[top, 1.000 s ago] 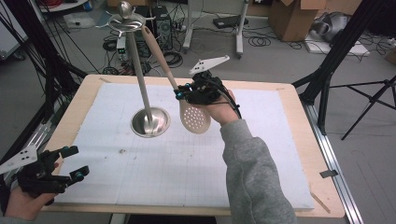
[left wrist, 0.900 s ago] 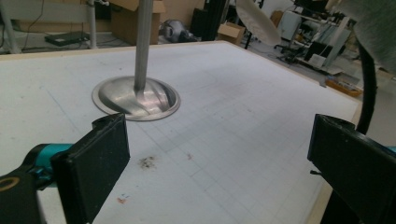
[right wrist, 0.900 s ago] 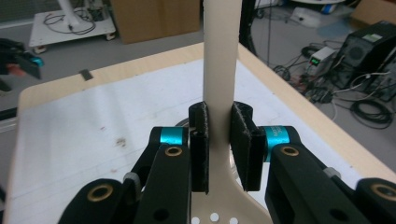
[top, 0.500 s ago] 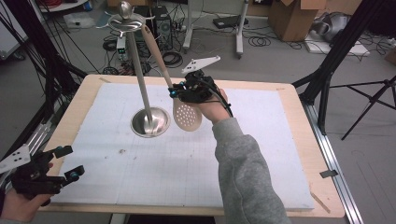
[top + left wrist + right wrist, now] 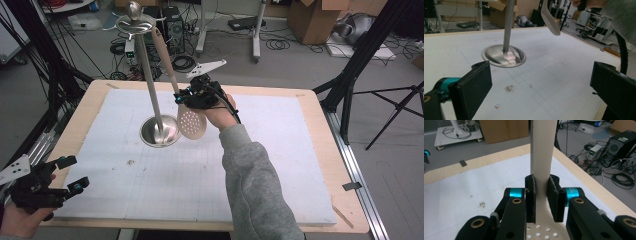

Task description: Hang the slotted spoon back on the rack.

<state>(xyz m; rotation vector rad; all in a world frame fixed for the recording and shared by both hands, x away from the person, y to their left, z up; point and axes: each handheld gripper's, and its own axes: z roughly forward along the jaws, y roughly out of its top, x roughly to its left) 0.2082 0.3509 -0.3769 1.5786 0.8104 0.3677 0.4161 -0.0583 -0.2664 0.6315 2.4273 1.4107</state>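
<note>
A metal stand rises from a round base (image 5: pixel 160 131) on the white mat, its pole (image 5: pixel 150 85) ending in a ringed top (image 5: pixel 135 22). A beige slotted spoon (image 5: pixel 191 124) hangs tilted beside the pole, its handle reaching up to the stand's top; whether it hooks there I cannot tell. My right gripper (image 5: pixel 184 97) is shut on the handle just above the perforated head, both pads pressed against the handle (image 5: pixel 542 150). My left gripper (image 5: pixel 73 173) is open at the table's near left corner with nothing between its jaws, facing the base (image 5: pixel 504 55).
The white mat (image 5: pixel 280 165) covers most of the wooden table (image 5: pixel 320 150). A small dirt speck (image 5: pixel 509 87) lies on the mat in front of the left gripper. Black frame legs, cables and cardboard boxes stand on the floor beyond the table.
The right hand has carried the spoon's head left, closer to the stand's pole, while the handle's upper end stayed by the stand's top. The left gripper has kept still.
</note>
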